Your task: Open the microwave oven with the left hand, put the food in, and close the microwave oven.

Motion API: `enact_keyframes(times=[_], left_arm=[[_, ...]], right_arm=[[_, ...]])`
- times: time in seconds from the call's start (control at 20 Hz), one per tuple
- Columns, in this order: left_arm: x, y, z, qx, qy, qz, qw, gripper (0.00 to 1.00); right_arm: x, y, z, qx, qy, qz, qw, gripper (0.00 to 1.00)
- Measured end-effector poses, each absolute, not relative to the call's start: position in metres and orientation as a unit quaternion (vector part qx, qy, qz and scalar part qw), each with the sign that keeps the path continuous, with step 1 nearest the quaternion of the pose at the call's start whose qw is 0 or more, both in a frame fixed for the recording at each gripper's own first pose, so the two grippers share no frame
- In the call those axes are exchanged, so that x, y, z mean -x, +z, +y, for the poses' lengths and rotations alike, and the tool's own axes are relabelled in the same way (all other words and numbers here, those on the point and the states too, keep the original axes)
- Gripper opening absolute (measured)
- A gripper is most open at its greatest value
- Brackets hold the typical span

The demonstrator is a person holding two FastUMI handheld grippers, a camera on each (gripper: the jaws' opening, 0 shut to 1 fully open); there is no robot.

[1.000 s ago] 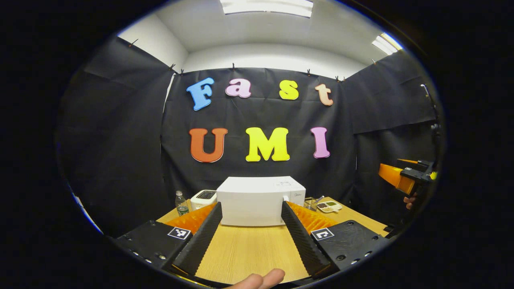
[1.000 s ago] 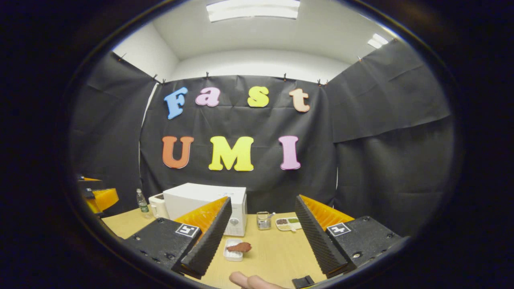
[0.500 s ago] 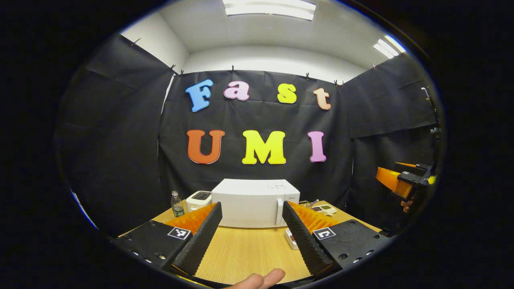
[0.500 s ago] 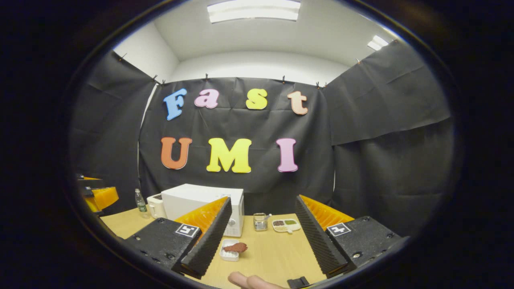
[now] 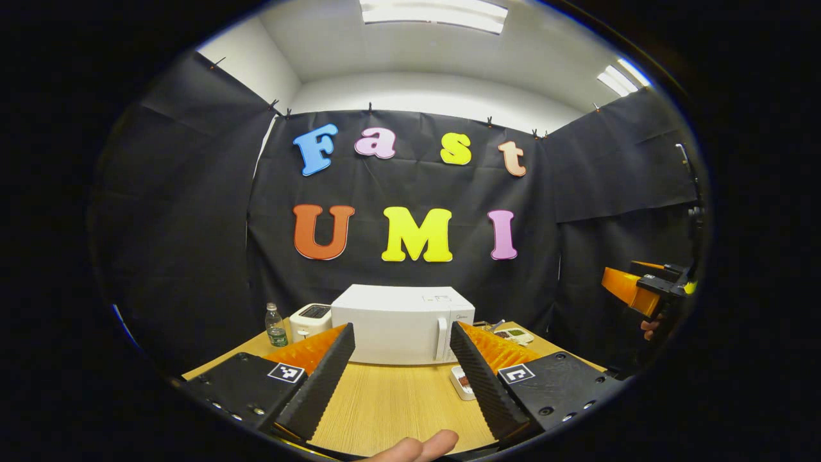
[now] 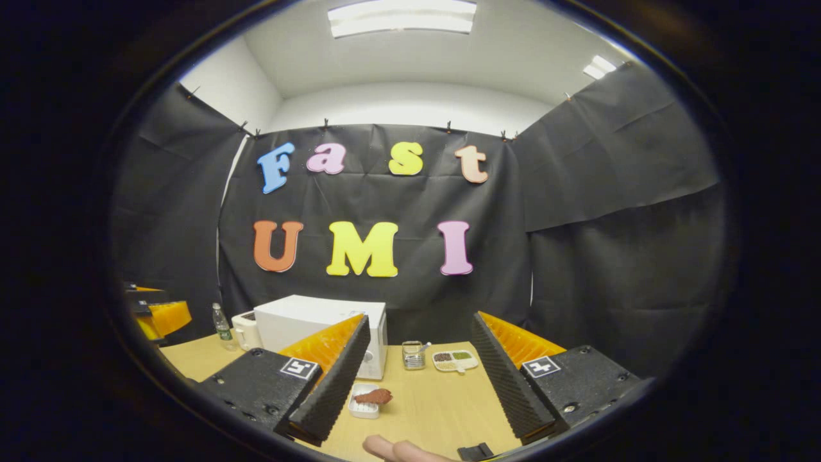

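A white microwave oven [image 5: 401, 324] stands shut at the back of the wooden table [image 5: 391, 404], its handle [image 5: 441, 338] on the right of its door. It also shows in the right gripper view as the microwave oven [image 6: 314, 321]. A small white tray with a brown piece of food [image 6: 372, 398] lies in front of the oven's right end, and the tray [image 5: 460, 380] peeks past my left gripper's right finger. My left gripper [image 5: 401, 375] is open, well short of the oven. My right gripper [image 6: 417, 378] is open above the table, right of the food.
A water bottle [image 5: 276, 325] and a small white appliance [image 5: 309, 321] stand left of the oven. A wire basket [image 6: 414, 354] and a divided dish [image 6: 454, 360] sit to its right. The other gripper [image 5: 648, 289] and a hand show at the far right. A fingertip [image 5: 417, 446] shows at the bottom.
The left gripper has drawn back and turned a little, so the oven looks smaller and lower and its handle and the food tray have come into sight. The right gripper barely moved.
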State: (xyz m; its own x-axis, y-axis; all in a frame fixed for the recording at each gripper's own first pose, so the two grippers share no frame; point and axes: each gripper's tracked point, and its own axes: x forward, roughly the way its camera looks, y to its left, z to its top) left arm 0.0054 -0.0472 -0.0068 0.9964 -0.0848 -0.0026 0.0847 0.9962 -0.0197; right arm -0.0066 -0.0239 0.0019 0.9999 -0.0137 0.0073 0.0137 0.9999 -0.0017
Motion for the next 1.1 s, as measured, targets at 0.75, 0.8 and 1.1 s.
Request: enact_keyframes(times=[0.75, 0.8, 1.1], left_arm=[[-0.178, -0.094, -0.126, 0.002, -0.085, 0.03, 0.996, 0.93], [-0.192, -0.106, -0.133, 0.006, -0.087, 0.037, 0.996, 0.93], [-0.273, -0.165, -0.16, 0.018, -0.08, 0.063, 0.995, 0.93]], right_arm=[[-0.006, -0.02, -0.059, -0.007, -0.013, -0.009, 1.0, 1.0], [-0.008, -0.022, -0.061, -0.004, -0.013, -0.008, 1.0, 1.0], [-0.016, -0.037, -0.078, 0.012, -0.011, -0.006, 1.0, 1.0]])
